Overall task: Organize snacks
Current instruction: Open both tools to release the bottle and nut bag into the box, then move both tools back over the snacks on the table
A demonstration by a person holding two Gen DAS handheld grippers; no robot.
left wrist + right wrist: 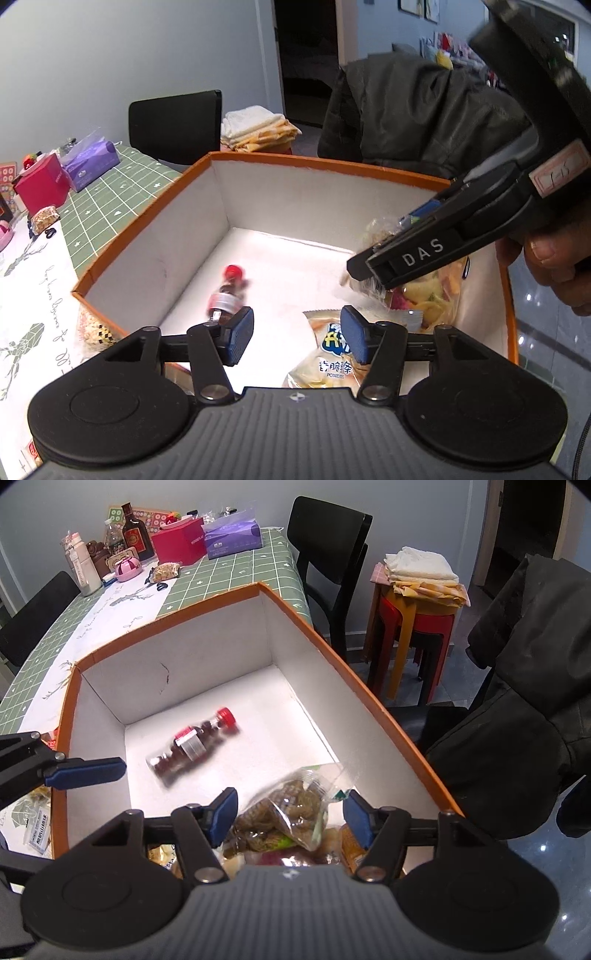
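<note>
Left wrist view: an orange-rimmed box [280, 157] with white walls sits on the bench [107, 206], its far half of floor bare. One bottle [226, 295] with a red cap lies on the box floor near the left wall, long axis running away from the camera, cap at the far end. The left gripper [297, 338] hangs over the near edge, jaws apart with nothing between them; one chip bag [325, 354] lies below. The right gripper [373, 271] reaches in from the right over one bag of colourful snacks [432, 295].

Right wrist view: the bottle [194, 744] lies diagonally mid-floor, cap toward the far right corner of the box [354, 672]. The right gripper [290, 818] has jaws apart, a clear bag of brown snacks [291, 812] loose between them, untouched. Open floor lies beyond the bottle.
</note>
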